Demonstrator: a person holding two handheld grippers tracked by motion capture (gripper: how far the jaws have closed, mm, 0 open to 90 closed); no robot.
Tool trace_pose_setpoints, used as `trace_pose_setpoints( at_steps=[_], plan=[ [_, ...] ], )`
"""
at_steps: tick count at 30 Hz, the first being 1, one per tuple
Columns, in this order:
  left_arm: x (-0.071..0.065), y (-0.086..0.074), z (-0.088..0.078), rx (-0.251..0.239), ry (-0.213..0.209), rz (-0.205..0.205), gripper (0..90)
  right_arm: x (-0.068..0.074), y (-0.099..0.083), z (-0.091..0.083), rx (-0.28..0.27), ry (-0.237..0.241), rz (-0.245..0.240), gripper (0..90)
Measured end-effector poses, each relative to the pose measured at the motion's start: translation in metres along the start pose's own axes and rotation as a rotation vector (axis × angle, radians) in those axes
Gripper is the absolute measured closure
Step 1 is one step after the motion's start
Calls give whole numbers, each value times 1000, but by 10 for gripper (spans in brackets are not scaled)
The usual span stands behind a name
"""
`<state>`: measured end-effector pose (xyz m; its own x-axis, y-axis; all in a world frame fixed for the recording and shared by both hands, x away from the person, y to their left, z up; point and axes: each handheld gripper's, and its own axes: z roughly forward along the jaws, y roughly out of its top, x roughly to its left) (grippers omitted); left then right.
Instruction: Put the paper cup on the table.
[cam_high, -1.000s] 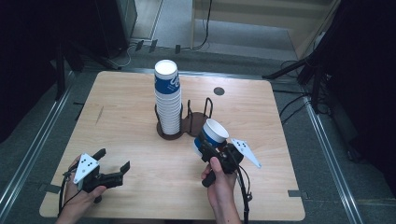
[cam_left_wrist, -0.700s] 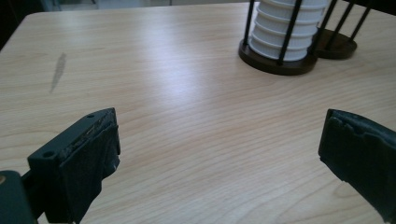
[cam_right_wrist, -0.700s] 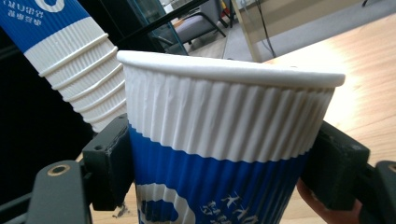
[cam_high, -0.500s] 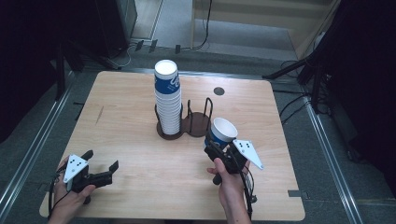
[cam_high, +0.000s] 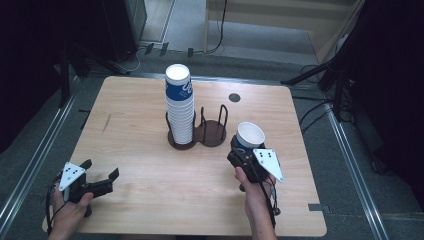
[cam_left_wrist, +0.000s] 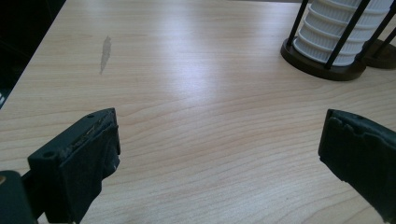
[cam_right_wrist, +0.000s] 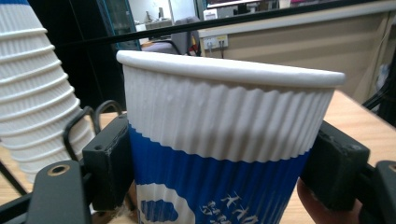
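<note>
- The paper cup (cam_high: 249, 136), white with ribs on top and blue below, is upright between the two jaws of the right gripper (cam_high: 245, 150); its open mouth faces up and nothing is seen inside it.
- In the right gripper view the cup (cam_right_wrist: 224, 154) stands in the middle, one black pad pressing its blue band at 9 o'clock and the other at 3 o'clock, so the jaws pinch the cup wall from both sides.
- From the centre of the table (cam_high: 150, 210) the held cup is at about 3 o'clock, just beside the holder at its right.
- The tall stack of cups (cam_high: 179, 107) stands in the left ring of the double cup holder (cam_high: 197, 139); the top cup shows a white inside and a blue band.
- The right ring of the holder, with its thin black wires, has no cup in it.
- From the held cup, the stack is at about 10 o'clock and the free ring is at 9 o'clock, near but apart.
- The left gripper (cam_high: 102, 179) is at about 7 o'clock on the table, well apart from the cups.
- In the left gripper view its jaws are spread wide with bare wood between them; the stack base (cam_left_wrist: 334, 39) is at 1 o'clock, far from them.
</note>
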<state>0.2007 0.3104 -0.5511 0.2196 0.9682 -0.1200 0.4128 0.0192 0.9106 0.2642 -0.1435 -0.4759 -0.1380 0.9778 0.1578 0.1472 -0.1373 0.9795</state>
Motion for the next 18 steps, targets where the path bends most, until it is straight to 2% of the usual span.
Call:
trace_pose_setpoints(
  at_steps=[5,11,14,18],
  plan=[
    [0,1,1,19,-5,11,0,-8,0,5,-9,-28,0,210],
    [0,1,2,25,-5,3,0,-17,-1,15,-7,-51,-8,211],
    [-1,1,3,51,4,3,0,-20,-1,19,-4,-61,-9,210],
    [-2,1,3,57,9,8,0,-25,-7,30,-14,-103,-39,211]
  ],
)
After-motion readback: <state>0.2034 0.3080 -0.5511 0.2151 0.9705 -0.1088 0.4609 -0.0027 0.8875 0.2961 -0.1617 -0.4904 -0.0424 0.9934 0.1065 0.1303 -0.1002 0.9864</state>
